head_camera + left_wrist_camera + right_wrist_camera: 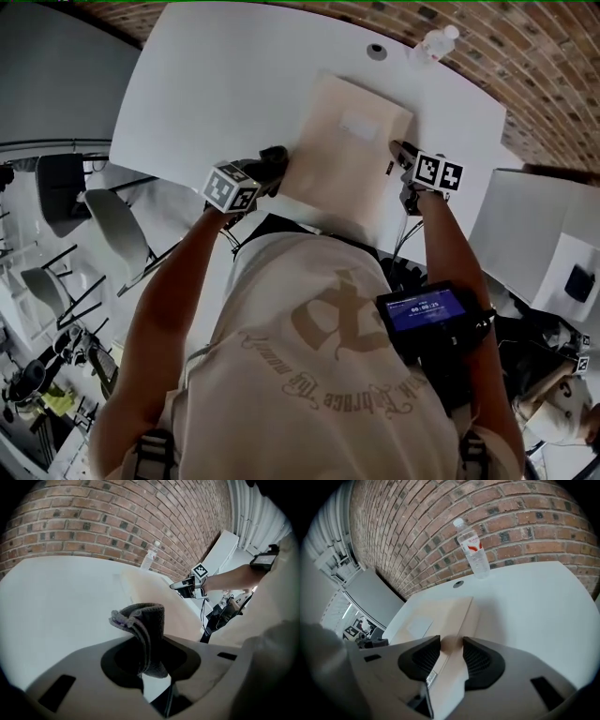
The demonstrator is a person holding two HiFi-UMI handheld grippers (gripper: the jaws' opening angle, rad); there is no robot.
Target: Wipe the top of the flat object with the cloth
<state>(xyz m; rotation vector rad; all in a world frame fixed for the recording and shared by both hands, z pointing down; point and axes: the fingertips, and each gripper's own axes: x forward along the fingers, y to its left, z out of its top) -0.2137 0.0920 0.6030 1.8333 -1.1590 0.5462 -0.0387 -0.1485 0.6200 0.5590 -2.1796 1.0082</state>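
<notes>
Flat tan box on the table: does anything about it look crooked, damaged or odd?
Nothing stands out. The box lies flat and looks intact; the right gripper clamps its edge, the left gripper holds a bunched grey cloth. The bottle stands upright.

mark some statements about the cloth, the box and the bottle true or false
1. The left gripper holds a dark grey cloth. True.
2. The right gripper is empty. False: it is closed on the edge of the flat cardboard box.
3. The water bottle stands upright on the white table. True.
4. The cloth lies spread flat across the middle of the box. False: it is bunched in the left gripper at the box's left edge.
</notes>
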